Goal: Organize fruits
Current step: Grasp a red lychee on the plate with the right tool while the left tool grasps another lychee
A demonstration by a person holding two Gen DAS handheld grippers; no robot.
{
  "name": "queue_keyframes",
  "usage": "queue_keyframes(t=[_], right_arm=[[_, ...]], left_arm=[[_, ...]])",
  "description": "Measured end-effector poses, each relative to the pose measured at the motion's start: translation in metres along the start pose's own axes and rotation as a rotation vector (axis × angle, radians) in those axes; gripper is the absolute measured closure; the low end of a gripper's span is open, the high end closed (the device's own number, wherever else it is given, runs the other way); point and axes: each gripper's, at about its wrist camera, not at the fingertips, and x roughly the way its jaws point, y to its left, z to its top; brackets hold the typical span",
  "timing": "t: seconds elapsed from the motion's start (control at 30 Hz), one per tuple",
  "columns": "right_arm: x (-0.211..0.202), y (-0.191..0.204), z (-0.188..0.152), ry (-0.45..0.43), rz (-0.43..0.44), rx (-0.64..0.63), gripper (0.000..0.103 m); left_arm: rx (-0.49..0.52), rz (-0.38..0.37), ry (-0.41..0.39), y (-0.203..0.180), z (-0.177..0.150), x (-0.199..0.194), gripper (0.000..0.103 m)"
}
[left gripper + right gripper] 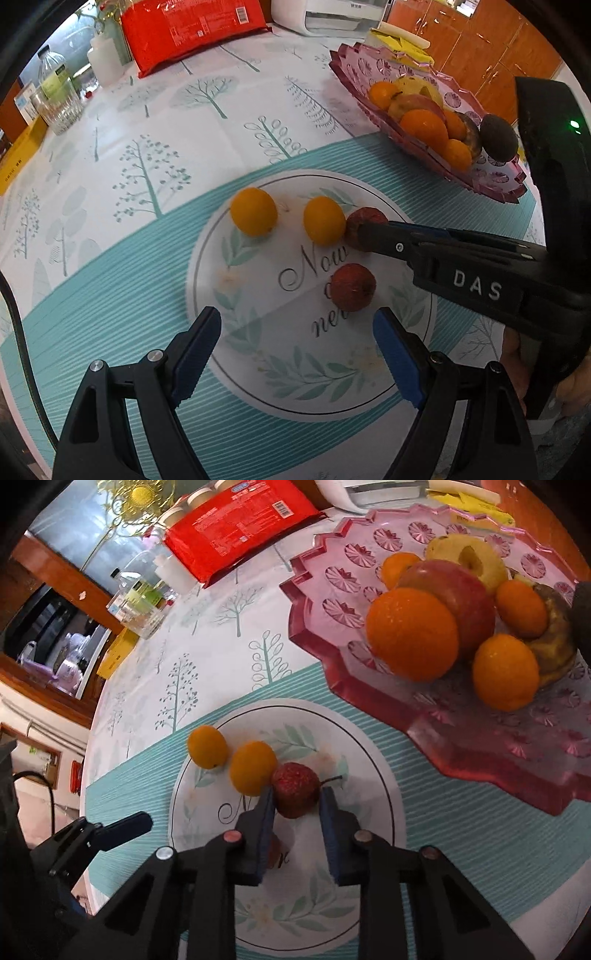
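Two small orange fruits (253, 211) (324, 220) and two red, rough-skinned fruits lie on the round printed patch of the tablecloth (258, 369). My right gripper (297, 801) is shut on the farther red fruit (295, 790), a blue pad against each side; it touches the nearer orange fruit (253, 768). In the left wrist view the right gripper (373, 236) reaches in from the right onto that red fruit (364, 221). My left gripper (297, 319) hangs open just short of the other red fruit (352, 286), with nothing between its fingers.
A pink glass dish (480, 753) at the right holds oranges, an apple and other fruit (412, 633). At the table's far side are a red packet (192, 29), a white appliance (332, 18), bottles and a glass jar (61, 105). A hand (569, 387) holds the right gripper.
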Motion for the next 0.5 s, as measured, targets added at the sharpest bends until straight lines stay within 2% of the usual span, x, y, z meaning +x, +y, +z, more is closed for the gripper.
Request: queue_keyframes(t=[0.23,0.3,0.47,0.5], right_arm=[[-0.009,-0.008,-0.003,0.009,-0.003,-0.036,0.08],[-0.013,-0.014,-0.005,0.01,-0.002,-0.036,0.08],[-0.021,-0.026,-0.011,0.012,-0.011,-0.034,0.08],[-0.023,-0.029,-0.012,0.011,-0.014,-0.036,0.08]], left_arm=[[-0.027,-0.014,0.021,-0.011,0.004,0.015,0.02],[-0.032,-0.017,0.019,-0.015,0.005,0.018,0.025],[-0.048,-0.016,0.028,-0.024,0.009,0.025,0.048],[-0.053,-0.014,0.033,-0.025,0.01,0.026,0.05]])
